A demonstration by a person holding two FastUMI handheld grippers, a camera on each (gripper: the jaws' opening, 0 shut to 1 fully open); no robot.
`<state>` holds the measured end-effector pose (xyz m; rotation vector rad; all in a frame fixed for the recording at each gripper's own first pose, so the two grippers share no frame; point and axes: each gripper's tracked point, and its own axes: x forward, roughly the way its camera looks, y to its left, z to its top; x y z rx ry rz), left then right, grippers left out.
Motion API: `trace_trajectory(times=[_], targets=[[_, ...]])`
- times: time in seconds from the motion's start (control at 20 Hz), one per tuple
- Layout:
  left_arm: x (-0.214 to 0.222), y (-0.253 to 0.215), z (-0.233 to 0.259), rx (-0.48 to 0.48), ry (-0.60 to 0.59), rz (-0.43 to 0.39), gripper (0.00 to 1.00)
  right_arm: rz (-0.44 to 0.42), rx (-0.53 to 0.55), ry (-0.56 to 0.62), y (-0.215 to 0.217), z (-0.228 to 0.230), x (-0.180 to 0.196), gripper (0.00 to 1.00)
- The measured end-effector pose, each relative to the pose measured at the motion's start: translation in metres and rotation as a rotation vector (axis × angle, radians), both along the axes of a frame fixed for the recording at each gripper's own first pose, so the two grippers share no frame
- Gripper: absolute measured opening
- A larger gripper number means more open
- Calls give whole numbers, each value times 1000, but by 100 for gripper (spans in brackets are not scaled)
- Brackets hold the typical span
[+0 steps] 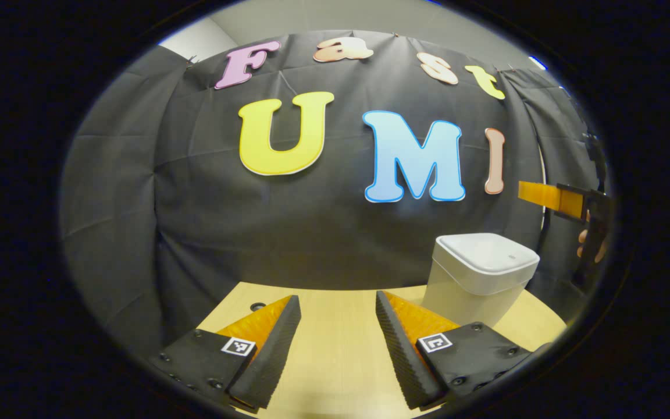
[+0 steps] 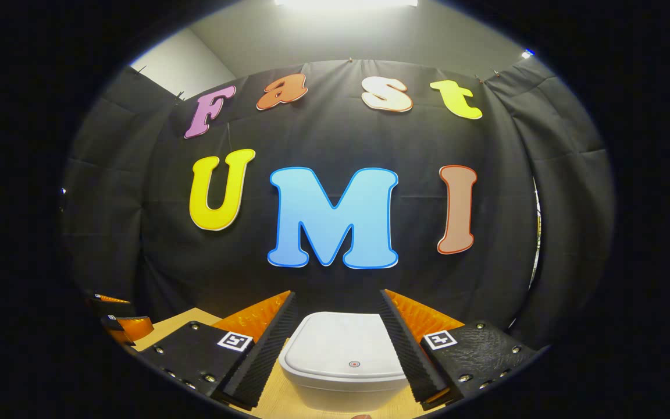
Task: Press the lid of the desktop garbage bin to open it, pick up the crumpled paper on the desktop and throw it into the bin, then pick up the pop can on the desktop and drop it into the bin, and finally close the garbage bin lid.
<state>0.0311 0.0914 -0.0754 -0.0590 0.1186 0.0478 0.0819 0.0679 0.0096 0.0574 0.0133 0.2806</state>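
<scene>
Two grippers are held up near the bin, and nothing is gripped by either one. The right gripper is held above the bin, with its fingers wide apart and the closed lid seen between them. The left gripper is held off to one side of the bin, low over the table, and its fingers are spread wide too. The bin is set on the table, close to the black wall. The lid is shut, so the first step is judged to be in hand: the lid must be pressed. For that, the right gripper should be brought down onto the small round mark near the lid's front edge.
</scene>
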Motion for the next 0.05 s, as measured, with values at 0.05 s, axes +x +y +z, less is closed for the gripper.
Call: trace_trajectory(times=[0.05], targets=[[-4,1,1,-6,-1,9,87,2,3,7,1,-3,-6,92]])
